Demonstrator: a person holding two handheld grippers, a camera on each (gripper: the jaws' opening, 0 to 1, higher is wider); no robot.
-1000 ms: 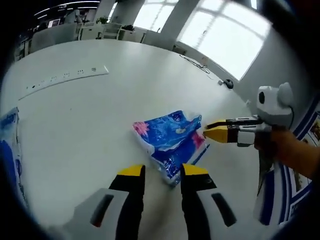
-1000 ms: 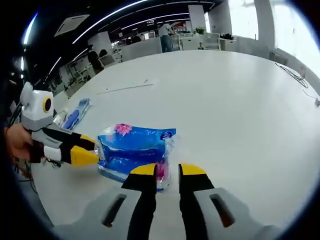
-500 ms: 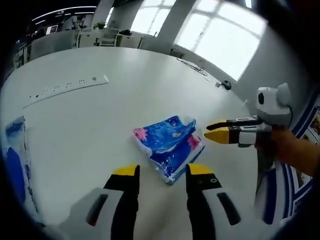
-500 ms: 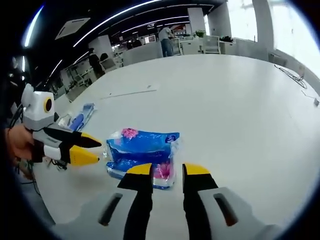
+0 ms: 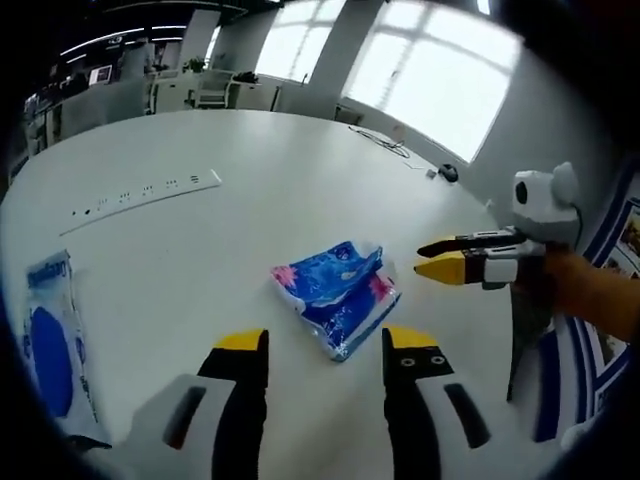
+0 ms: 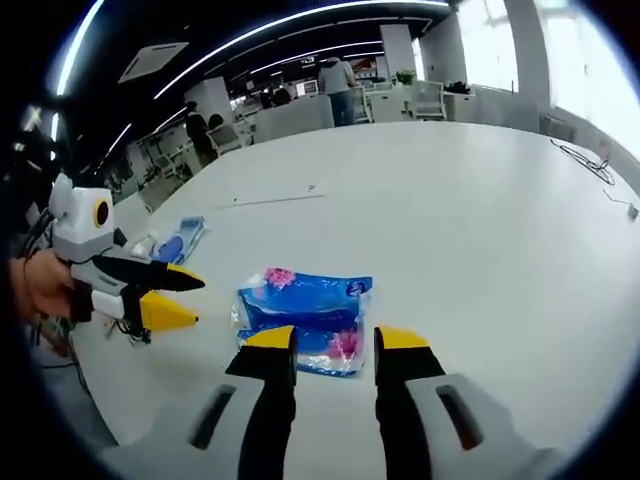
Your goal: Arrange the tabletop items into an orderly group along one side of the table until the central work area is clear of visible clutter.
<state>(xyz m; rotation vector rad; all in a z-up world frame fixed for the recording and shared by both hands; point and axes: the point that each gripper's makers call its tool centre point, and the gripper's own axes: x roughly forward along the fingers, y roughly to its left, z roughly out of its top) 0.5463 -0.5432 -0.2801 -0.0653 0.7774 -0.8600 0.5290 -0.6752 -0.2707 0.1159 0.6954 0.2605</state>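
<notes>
Nearby — power strip (image 5: 140,187), second packet (image 5: 52,355).

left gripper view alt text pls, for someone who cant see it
A blue tissue pack lies on a white table, just beyond the open left gripper. The right gripper reaches in from the right; a power strip lies farther off.

A blue tissue pack (image 5: 333,297) with pink flowers at its corners lay flat and crumpled on the white table (image 5: 250,170), free of both grippers. Well off to one side, near the table's edge, lay a flat clear packet (image 5: 55,350) with a blue shape inside. A long white power strip (image 5: 140,188) lay farther back.
</notes>
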